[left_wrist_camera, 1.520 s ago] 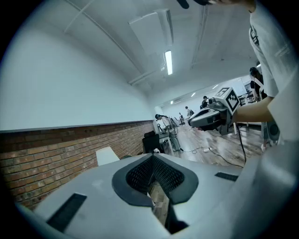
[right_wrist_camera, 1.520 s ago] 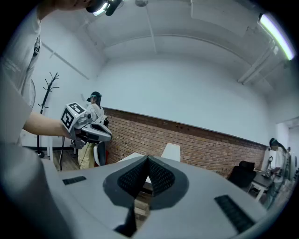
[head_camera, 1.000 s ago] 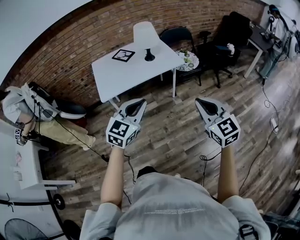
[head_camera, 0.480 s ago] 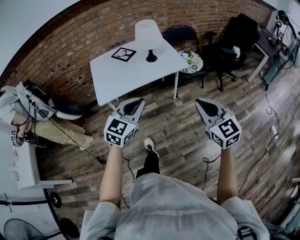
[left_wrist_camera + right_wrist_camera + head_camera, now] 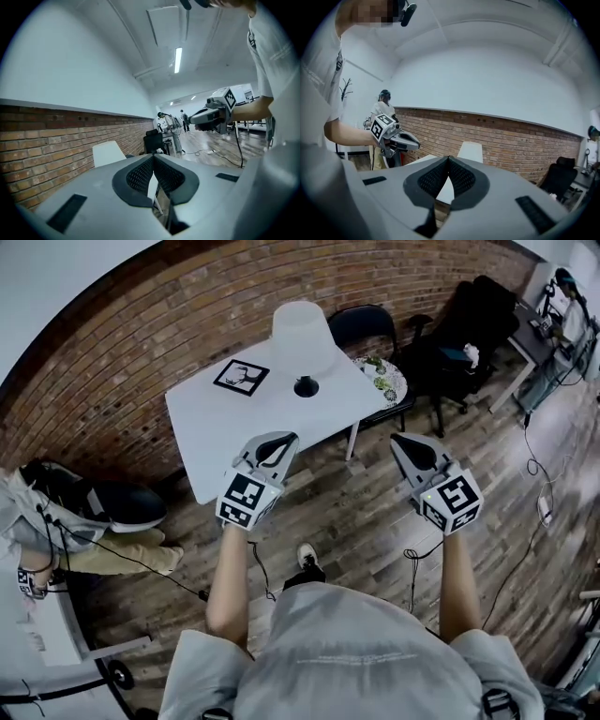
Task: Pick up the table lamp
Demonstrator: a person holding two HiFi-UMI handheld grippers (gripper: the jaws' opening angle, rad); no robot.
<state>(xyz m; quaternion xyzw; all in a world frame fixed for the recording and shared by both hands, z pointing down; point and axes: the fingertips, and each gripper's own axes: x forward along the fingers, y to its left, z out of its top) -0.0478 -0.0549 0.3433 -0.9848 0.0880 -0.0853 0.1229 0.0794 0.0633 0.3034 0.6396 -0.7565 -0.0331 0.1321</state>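
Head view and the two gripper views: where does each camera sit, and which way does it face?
Head view: on the person's head, facing steeply down at the table and lamp; shows both forearms, the left gripper and the right gripper.
Left gripper view: on the left gripper, facing along its closed fingers toward the brick wall; the right gripper shows at right.
Right gripper view: on the right gripper, facing along its closed fingers toward the table; the left gripper shows at left.
Shared: all three show the lamp.
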